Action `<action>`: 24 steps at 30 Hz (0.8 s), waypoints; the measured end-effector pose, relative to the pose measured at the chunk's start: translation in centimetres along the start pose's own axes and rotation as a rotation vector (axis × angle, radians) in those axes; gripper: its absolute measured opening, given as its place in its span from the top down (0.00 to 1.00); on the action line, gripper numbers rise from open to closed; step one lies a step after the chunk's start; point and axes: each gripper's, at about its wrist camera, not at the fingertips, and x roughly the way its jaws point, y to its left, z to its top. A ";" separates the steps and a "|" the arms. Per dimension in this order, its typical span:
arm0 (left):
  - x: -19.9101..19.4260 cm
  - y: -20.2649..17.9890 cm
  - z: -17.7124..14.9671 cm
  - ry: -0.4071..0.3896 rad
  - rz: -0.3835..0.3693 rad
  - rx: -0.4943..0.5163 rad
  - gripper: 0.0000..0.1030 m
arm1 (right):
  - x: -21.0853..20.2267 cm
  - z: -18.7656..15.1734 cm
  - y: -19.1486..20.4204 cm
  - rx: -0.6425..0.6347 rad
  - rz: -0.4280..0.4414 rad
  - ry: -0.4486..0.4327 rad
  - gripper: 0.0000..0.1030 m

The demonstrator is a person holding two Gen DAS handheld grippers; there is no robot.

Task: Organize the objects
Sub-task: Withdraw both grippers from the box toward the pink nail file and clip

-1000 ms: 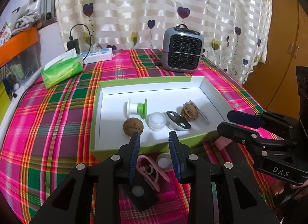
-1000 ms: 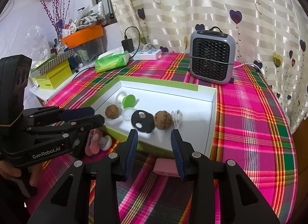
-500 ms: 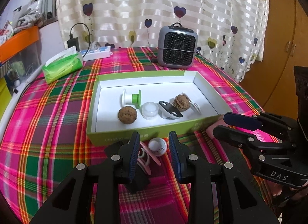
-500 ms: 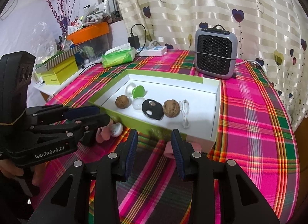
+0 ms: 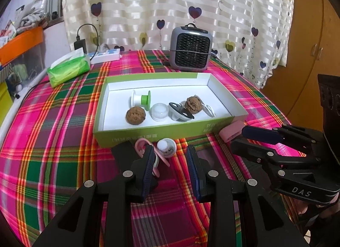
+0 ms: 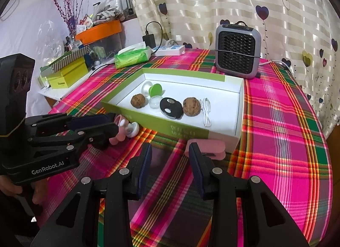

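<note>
A green-and-white box (image 5: 161, 135) (image 6: 187, 132) holds a white-green spool (image 5: 140, 98), two walnuts (image 5: 135, 115) (image 5: 193, 104), a white cap (image 5: 159, 112), a black pacifier (image 6: 171, 106) and a white cable (image 6: 206, 109). A pink pacifier (image 5: 166, 147) (image 6: 127, 129) lies on the cloth before the box's front wall, partly hidden by my left finger. A pink block (image 6: 209, 148) (image 5: 230, 132) lies at the box's front right corner. My left gripper (image 5: 170, 158) (image 6: 109, 122) hovers open just short of the pacifier. My right gripper (image 6: 170, 154) (image 5: 242, 138) is open beside the block, nothing between its fingers.
A grey heater (image 5: 191, 50) stands behind the box. A green tissue pack (image 5: 68, 70) and a white power strip (image 5: 106, 54) lie at the back left. Boxes and an orange-lidded bin (image 6: 99, 32) crowd a side shelf. The plaid table drops off at right.
Both grippers have drawn back from the box, so the box looks smaller and farther. The pink pacifier and pink block now show fully ahead of the fingertips. Neither jaw width changed.
</note>
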 end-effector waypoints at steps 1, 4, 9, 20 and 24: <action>-0.1 0.0 -0.1 0.001 -0.001 -0.001 0.72 | 0.0 -0.1 0.0 0.001 0.000 0.002 0.63; -0.2 0.1 -0.2 0.002 -0.006 -0.001 0.72 | -0.1 -0.3 0.0 0.003 -0.001 0.006 0.63; -0.4 0.1 -0.4 0.002 -0.016 0.000 0.72 | -0.1 -0.5 -0.1 0.006 -0.004 0.013 0.63; -0.5 0.8 -0.6 -0.002 -0.021 -0.016 0.72 | -0.2 -0.6 -1.1 0.027 -0.025 0.017 0.63; -0.5 1.0 -0.6 -0.005 -0.022 -0.020 0.72 | 0.0 -0.3 -2.2 0.041 -0.044 0.018 0.63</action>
